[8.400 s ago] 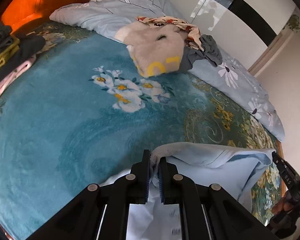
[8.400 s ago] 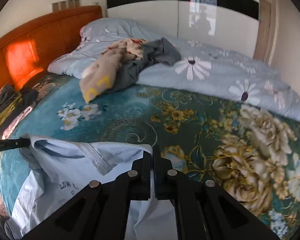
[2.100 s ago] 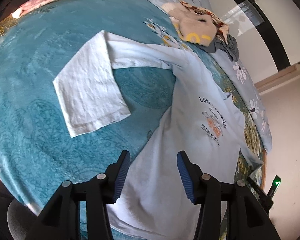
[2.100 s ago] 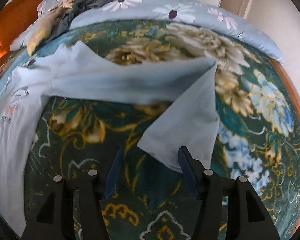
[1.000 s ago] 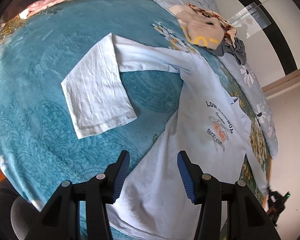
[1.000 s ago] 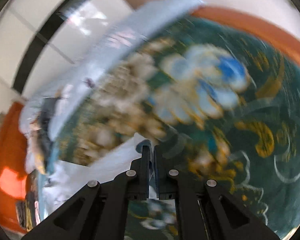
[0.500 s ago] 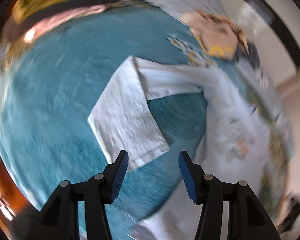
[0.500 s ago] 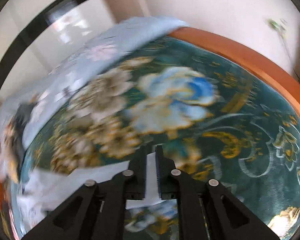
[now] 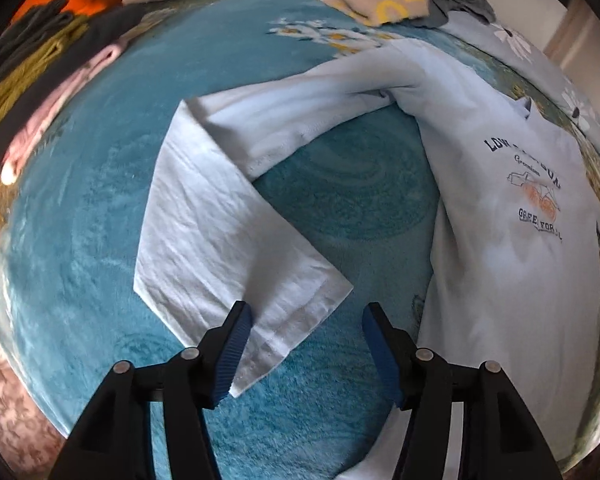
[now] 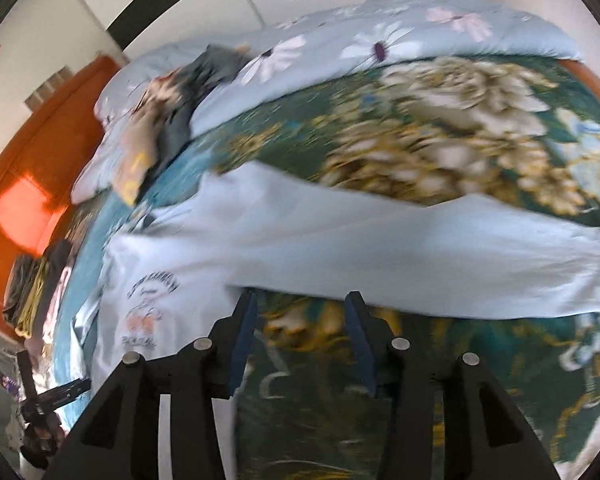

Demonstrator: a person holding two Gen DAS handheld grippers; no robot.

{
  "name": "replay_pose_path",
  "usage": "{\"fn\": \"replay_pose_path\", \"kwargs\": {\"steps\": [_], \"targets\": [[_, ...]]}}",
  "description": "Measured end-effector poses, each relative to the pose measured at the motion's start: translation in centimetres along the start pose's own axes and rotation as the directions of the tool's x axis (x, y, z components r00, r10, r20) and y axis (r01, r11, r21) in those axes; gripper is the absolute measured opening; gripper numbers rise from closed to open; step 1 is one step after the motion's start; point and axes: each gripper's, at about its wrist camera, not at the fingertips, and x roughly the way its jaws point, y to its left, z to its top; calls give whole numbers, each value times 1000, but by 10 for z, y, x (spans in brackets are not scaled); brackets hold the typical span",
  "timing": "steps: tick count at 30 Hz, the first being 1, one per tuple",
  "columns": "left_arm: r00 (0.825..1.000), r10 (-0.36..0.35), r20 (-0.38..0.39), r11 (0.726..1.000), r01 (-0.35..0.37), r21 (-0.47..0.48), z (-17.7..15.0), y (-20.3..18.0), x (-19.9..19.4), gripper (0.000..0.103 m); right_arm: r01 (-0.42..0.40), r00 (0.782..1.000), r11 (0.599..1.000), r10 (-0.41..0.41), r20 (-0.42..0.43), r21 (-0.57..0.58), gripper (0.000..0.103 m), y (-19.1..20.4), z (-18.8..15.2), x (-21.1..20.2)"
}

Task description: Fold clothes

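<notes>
- The left claw [image 9: 306, 346] is spread and has just been widening; the cuff corner of the folded-back sleeve [image 9: 228, 248] lies between its blue pads, and the left pad overlaps the cloth edge, though contact is unclear
- The right claw [image 10: 300, 334] has just been opening from shut and grips nothing; bedspread [image 10: 480, 392] shows between its pads, and the other sleeve [image 10: 440, 264] lies just beyond the tips
- The pale blue shirt [image 9: 520, 240] lies spread on the bed, print up; its hem is cut off
- The right view is motion-blurred
- Both claws point steeply down at the bed
</notes>
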Motion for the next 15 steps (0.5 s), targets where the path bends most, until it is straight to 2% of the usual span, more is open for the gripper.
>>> {"fn": "replay_pose_path", "kwargs": {"steps": [2, 5, 7, 12, 15], "targets": [[1000, -6, 14, 1000, 6, 1, 1, 5, 0, 58, -19, 1000, 1000, 19, -22, -2, 47, 11, -3, 7], [999, -13, 37, 1000, 14, -15, 3, 17, -2, 36, -21, 999, 1000, 21, -35, 10, 47, 18, -7, 13], [999, -1, 46, 1000, 2, -30, 5, 29, -4, 7, -10, 999, 1000, 11, -48, 28, 47, 16, -10, 16], [990, -38, 139, 990, 57, -132, 15, 68, -30, 6, -9, 998, 996, 14, -61, 94, 47, 10, -14, 16], [977, 20, 210, 974, 29, -226, 32, 111, -52, 6, 3, 998, 995, 3, -63, 96, 47, 12, -11, 18]]}}
